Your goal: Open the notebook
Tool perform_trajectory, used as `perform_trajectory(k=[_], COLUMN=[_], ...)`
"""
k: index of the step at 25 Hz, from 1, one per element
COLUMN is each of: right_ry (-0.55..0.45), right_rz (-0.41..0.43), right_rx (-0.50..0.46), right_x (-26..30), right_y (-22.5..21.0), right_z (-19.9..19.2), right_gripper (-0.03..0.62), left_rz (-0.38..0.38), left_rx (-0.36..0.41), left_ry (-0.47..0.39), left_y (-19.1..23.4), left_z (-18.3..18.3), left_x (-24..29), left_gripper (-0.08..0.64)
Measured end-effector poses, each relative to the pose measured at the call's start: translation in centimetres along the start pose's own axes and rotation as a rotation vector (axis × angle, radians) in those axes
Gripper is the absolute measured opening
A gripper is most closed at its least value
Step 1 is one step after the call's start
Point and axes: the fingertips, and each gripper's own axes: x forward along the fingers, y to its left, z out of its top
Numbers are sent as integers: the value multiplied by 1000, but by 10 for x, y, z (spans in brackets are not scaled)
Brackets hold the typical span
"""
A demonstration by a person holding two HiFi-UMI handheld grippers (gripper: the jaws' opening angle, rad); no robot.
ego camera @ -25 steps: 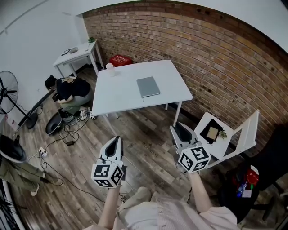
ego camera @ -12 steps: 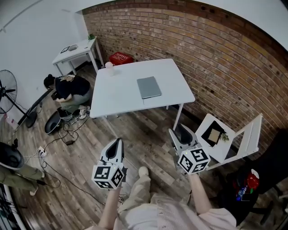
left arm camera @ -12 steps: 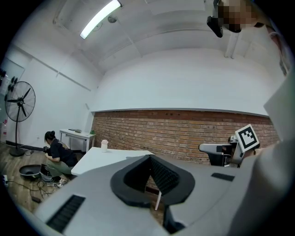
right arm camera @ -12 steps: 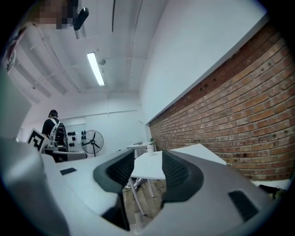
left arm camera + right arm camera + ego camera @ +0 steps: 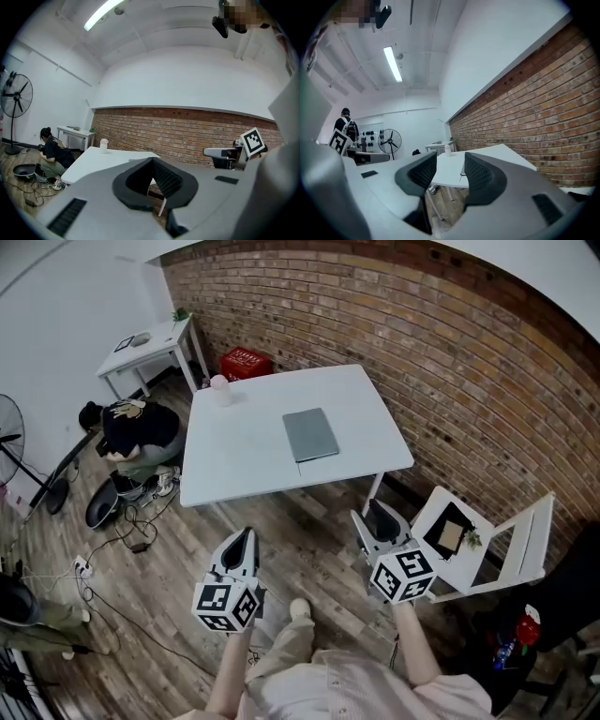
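Desk: What's on your head view?

Me: The biggest thing is the brick wall (image 5: pixel 450 352) running along the back and right. In front of it stands the white table (image 5: pixel 244 465), well ahead of both my grippers. A person (image 5: pixel 136 432) crouches on the floor by its left side.

Desk: And the notebook?

Me: The grey notebook (image 5: pixel 310 434) lies flat and closed on the tabletop, a little right of the middle.

Desk: Claws?

Me: My left gripper (image 5: pixel 246 532) has its jaws pressed together with nothing in them. My right gripper (image 5: pixel 375 514) has just been opening. Its jaws stand spread and empty, and I see the table through the gap. Smallest of all, a white cup (image 5: pixel 219 388) stands at the table's far left corner.
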Motion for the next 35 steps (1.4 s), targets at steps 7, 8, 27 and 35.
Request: perform_trajectory(k=[7,8,27,35], right_ry=[14,16,73,120], right_rz=[-20,-22,-45,-43], right_rx=[28,31,49,60], right_x=[53,60,160,183], right_y=[-18,-20,-52,-64], right_z=[-1,-1,-16,-29], right_gripper=[169,169,167,167], left_rz=[-17,-17,-64,-49], left_rx=[-6,-7,-36,-69], left_ry=[23,26,77,113], left_y=[32,37,98,112], left_z=[5,6,3,-10], left_x=[46,53,150,169], left_gripper=[-8,-8,-8,-8])
